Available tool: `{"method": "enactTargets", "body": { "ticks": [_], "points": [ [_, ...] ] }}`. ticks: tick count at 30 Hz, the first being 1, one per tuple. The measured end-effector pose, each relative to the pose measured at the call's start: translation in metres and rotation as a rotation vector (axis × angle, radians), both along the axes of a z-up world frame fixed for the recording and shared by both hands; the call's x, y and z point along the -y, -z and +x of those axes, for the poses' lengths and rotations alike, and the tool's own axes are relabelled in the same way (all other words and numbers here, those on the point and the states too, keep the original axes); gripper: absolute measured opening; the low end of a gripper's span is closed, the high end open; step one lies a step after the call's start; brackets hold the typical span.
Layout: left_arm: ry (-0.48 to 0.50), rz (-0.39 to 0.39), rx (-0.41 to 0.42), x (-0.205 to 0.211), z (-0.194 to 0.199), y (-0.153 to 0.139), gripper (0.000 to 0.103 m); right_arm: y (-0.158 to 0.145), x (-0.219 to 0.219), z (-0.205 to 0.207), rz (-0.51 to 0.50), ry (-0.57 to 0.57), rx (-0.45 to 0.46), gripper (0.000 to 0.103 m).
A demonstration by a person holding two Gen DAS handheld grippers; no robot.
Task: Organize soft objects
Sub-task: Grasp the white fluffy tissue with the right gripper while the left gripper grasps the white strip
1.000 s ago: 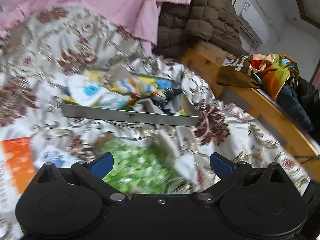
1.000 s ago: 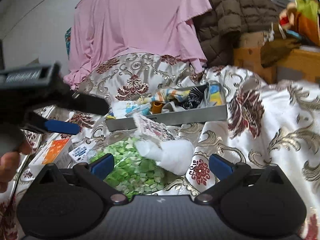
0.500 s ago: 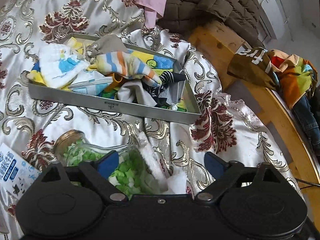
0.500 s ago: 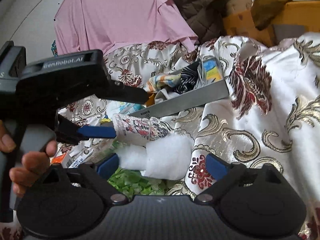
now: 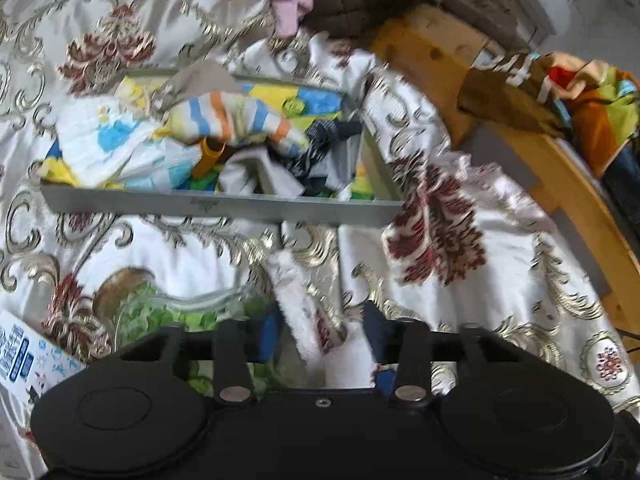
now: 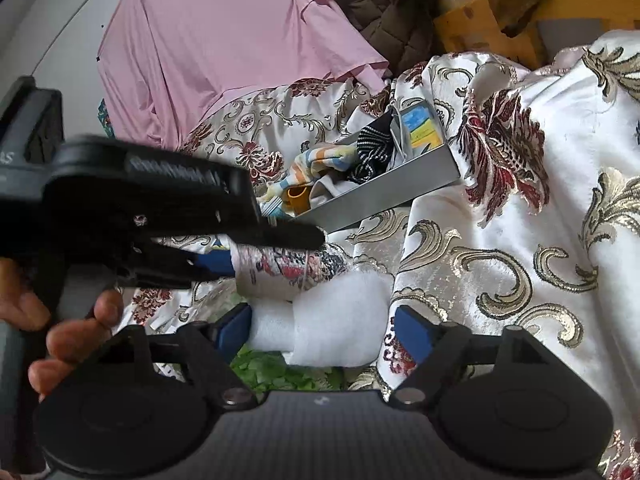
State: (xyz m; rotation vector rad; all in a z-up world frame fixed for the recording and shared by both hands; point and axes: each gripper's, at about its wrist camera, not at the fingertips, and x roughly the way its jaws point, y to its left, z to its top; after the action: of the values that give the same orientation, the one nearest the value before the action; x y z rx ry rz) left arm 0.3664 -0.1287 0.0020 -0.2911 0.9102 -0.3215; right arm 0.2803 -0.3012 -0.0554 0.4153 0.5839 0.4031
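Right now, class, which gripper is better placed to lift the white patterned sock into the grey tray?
Left gripper: its jaws are closing around the white patterned sock's cuff. The right gripper only brackets the toe. The grey tray lies just beyond.

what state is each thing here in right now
left hand-held gripper: jaws closing around the towel's patterned end
right hand-held gripper: jaws closing, towel's white end between them
towel: folded, lying on the bedspread
grey tray: piled with crumpled cloths
jar: on its side, green bits inside
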Motion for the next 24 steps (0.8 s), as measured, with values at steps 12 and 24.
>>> {"method": "enactTargets", "body": {
  "ticks": [12,24],
  "points": [
    [-0.033,0.011,-0.001,-0.006,-0.004,0.006,0.014,0.007,0.012,0.006,0.141,-0.03,-0.08,0.064],
    [-0.06,-0.026,0.062,-0.029,-0.027,-0.015,0.014,0.005,0.012,0.006,0.21,-0.075,-0.086,0.029]
  ]
}}
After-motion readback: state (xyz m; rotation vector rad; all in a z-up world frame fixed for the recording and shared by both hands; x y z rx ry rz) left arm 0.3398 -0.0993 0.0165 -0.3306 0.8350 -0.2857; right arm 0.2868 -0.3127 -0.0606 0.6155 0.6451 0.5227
